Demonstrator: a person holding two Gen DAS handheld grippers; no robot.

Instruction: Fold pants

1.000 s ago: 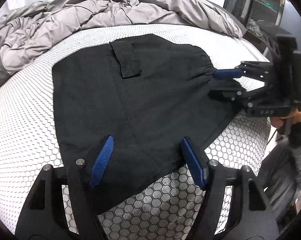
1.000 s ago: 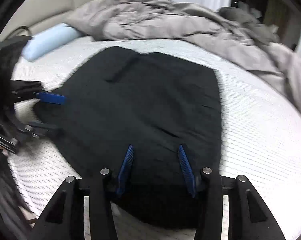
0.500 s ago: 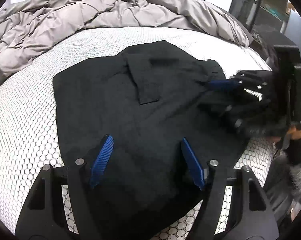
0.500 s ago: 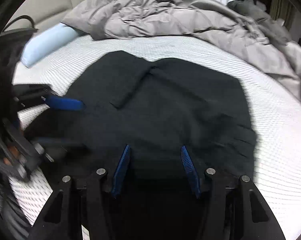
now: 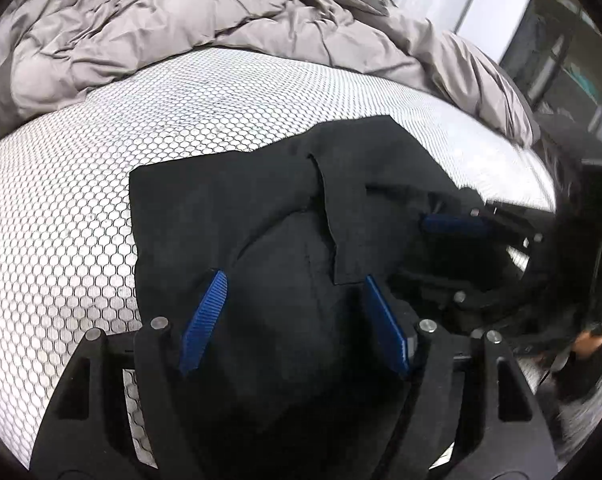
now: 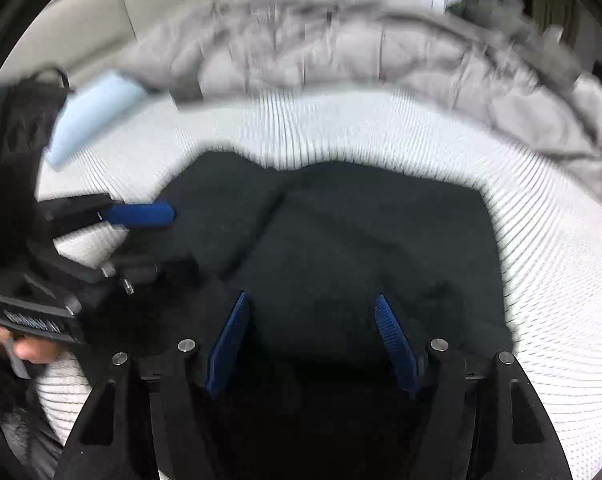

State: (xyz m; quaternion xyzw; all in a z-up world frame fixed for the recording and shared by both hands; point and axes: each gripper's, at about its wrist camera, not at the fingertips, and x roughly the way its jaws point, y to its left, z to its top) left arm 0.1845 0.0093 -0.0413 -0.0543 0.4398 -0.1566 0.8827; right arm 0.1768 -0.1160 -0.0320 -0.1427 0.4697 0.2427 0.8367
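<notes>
Pants (image 5: pixel 261 248) now bunched and raised off the mattress (image 5: pixel 81 200) (previously spread flat). Near edge lifted between the left gripper (image 5: pixel 293 312) fingers. Right gripper (image 6: pixel 313 336) moved closer to the left, cloth gathered between both.

We see pants (image 5: pixel 269 248): matt black woven cloth, soft | mattress (image 5: pixel 81 208): white cover with honeycomb mesh texture | duvet (image 5: pixel 161 24), upper frame: grey crinkled fabric, slight sheen | left gripper (image 5: pixel 293 312): matt black plastic, ribbed blue pads (image 5: pixel 205 316), shiny metal pins | pillow (image 6: pixel 93 116), upper left: smooth pale-blue cloth
</notes>
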